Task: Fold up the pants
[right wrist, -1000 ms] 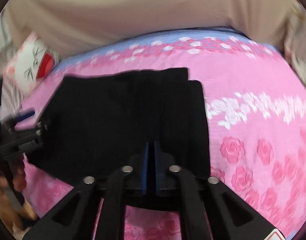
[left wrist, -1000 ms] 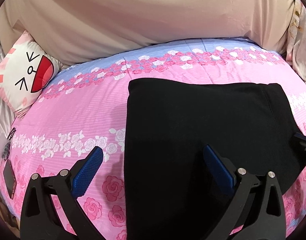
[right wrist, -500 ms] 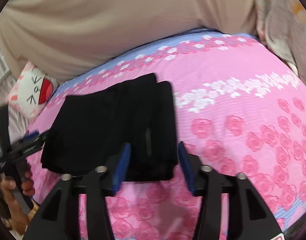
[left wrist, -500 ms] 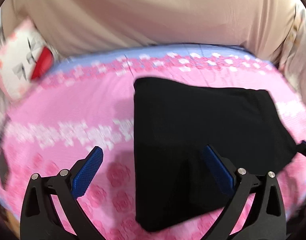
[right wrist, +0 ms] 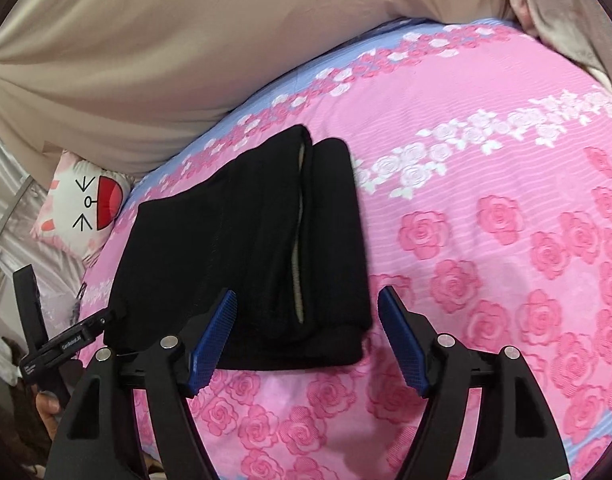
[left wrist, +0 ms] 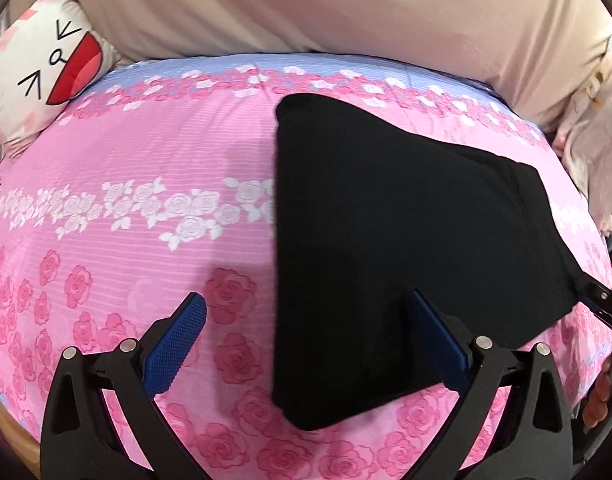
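The black pants [left wrist: 401,240] lie folded into a compact stack on the pink rose-print bedsheet [left wrist: 126,240]. In the right wrist view the pants [right wrist: 246,240] show layered folds with a pale seam along one edge. My left gripper [left wrist: 306,320] is open and empty, above the near left edge of the stack. My right gripper [right wrist: 306,316] is open and empty, above the near right corner of the stack. The left gripper also shows in the right wrist view [right wrist: 70,340], and the right gripper's tip shows in the left wrist view [left wrist: 601,304].
A white and pink cartoon-face pillow [left wrist: 46,76] lies at the far left; it also shows in the right wrist view [right wrist: 86,204]. A beige blanket [left wrist: 325,4] is heaped along the far side. Pale floral fabric [left wrist: 593,120] sits at the far right.
My right gripper opened, let go of the pants and drew back. My left gripper stayed open and shifted; the folded stack now lies free on the sheet.
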